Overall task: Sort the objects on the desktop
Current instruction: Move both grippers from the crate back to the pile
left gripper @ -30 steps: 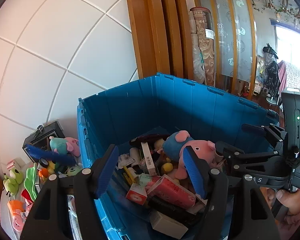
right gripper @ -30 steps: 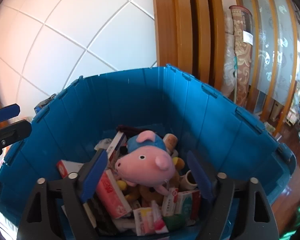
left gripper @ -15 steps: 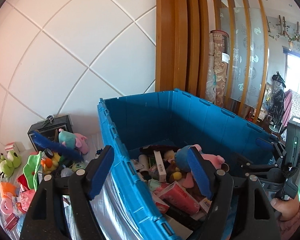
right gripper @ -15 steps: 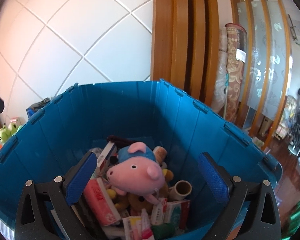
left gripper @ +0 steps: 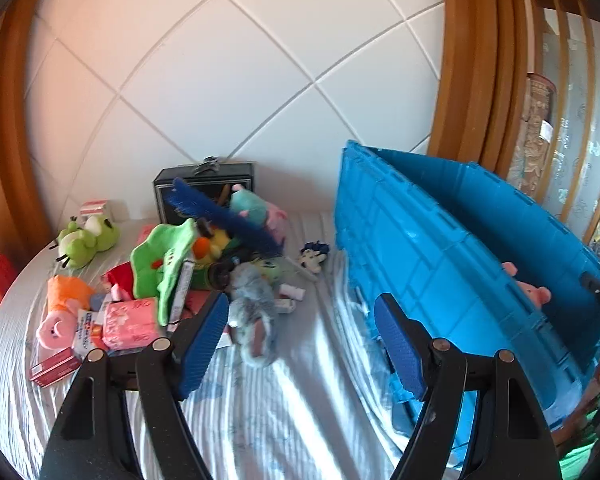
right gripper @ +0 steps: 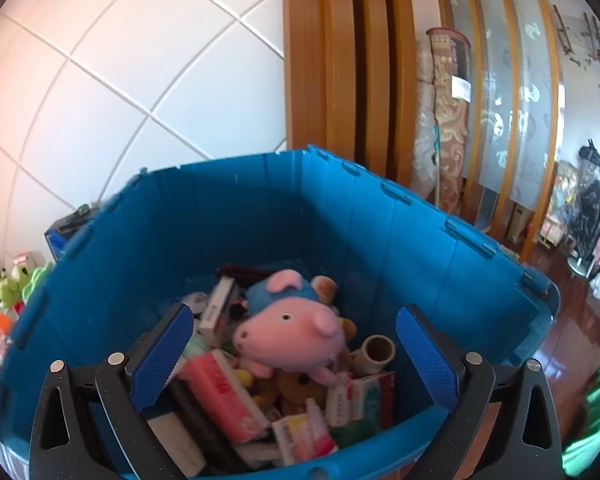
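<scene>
left wrist view: the left gripper (left gripper: 300,340) hangs spread and empty over the striped tablecloth (left gripper: 292,412), a grey plush (left gripper: 254,320) just ahead of its pads, the toy heap (left gripper: 168,264) behind, the blue crate (left gripper: 440,264) alongside. right wrist view: the right gripper (right gripper: 290,356) is spread wide, holding nothing, above the crate (right gripper: 420,240), where a pink pig plush (right gripper: 292,332) tops boxes and a cardboard tube (right gripper: 376,350).

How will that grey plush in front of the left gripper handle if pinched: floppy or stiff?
Probably floppy: the grey plush lies slumped and crumpled on the striped cloth. Likely light and squashy, so the pads may sink in. Unlikely to roll, though loose limbs could drag the small items beside it.
</scene>
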`<state>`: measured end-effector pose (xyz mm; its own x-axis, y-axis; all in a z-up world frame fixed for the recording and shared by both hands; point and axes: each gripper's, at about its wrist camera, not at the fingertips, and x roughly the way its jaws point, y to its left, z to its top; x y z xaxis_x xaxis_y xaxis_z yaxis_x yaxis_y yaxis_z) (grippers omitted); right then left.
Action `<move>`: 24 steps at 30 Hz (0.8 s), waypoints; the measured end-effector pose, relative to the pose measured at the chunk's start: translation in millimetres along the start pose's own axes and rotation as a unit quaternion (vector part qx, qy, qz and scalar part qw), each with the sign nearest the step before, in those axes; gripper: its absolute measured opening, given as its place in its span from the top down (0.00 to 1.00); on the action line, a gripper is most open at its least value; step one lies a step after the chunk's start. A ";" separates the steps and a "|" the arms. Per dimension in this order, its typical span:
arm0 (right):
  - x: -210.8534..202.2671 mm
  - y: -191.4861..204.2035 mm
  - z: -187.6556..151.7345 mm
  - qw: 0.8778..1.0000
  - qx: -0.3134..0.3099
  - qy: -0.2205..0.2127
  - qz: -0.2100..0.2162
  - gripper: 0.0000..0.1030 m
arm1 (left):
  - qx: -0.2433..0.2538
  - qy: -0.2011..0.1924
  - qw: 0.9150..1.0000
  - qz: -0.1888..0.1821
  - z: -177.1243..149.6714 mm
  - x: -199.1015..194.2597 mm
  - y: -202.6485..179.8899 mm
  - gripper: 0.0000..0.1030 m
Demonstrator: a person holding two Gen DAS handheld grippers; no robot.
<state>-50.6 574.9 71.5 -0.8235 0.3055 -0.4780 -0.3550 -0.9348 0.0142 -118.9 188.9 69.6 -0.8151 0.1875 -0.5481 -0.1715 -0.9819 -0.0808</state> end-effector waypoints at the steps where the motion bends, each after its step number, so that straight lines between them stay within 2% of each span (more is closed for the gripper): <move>1: -8.1 8.9 1.7 1.000 -0.004 -0.009 0.000 0.00 | -0.008 0.006 1.000 0.008 -3.9 0.4 15.7 0.27; 7: -62.5 82.4 13.2 0.997 -0.036 -0.067 0.006 0.00 | -0.045 0.030 0.998 0.031 -24.2 -2.1 106.3 0.27; 13: -98.2 155.2 14.6 0.993 -0.041 -0.097 0.059 0.00 | -0.038 0.047 0.997 0.054 -46.2 -6.5 184.5 0.27; 18: -95.6 215.5 4.5 0.992 -0.048 -0.070 0.098 0.00 | -0.034 0.070 0.994 0.072 -67.2 -0.8 259.7 0.27; 24: -64.0 280.2 -20.1 0.990 -0.069 -0.009 0.123 0.00 | -0.062 0.129 0.984 0.104 -101.6 24.1 358.0 0.27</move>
<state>-88.4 289.8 88.5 -0.8859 0.0683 -0.4588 -0.0801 -0.9968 0.0063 -143.7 -160.9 -57.1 -0.6556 -0.0152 -0.7550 0.0652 -0.9972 -0.0365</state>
